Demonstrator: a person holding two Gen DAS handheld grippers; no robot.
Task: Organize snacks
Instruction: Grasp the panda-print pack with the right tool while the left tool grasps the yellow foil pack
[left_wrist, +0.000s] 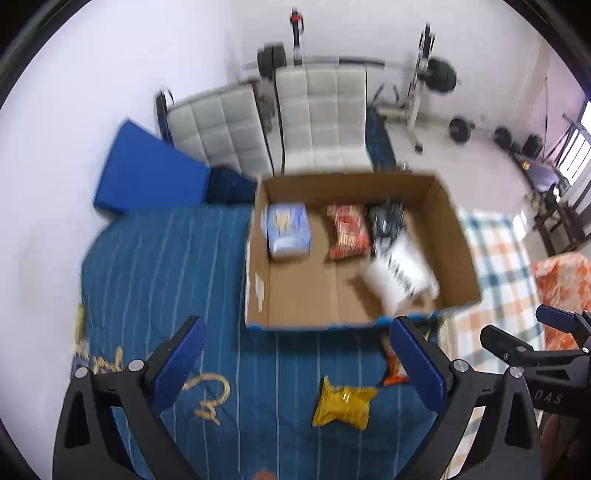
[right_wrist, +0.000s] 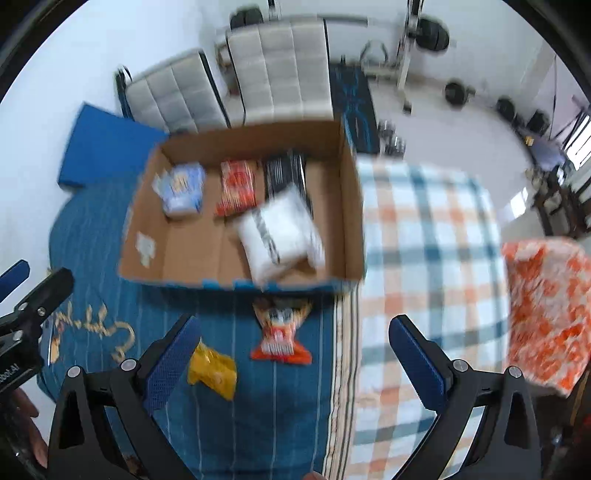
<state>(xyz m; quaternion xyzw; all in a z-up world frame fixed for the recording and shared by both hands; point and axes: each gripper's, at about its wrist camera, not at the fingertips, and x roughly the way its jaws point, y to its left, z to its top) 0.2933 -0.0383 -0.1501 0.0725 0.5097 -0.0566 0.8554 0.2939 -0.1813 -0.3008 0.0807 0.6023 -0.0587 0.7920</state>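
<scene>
An open cardboard box rests on the blue striped bedspread. Inside lie a pale blue packet, a red-orange packet, a black packet and a white bag, which is blurred. In front of the box a yellow snack bag and an orange packet lie on the bedspread. My left gripper hovers open above the yellow bag. My right gripper is open, empty, above the orange packet.
A checked blanket covers the bed to the right of the box, with an orange-patterned pillow beyond it. A blue cushion lies at the far left. Two white padded chairs and weight equipment stand behind.
</scene>
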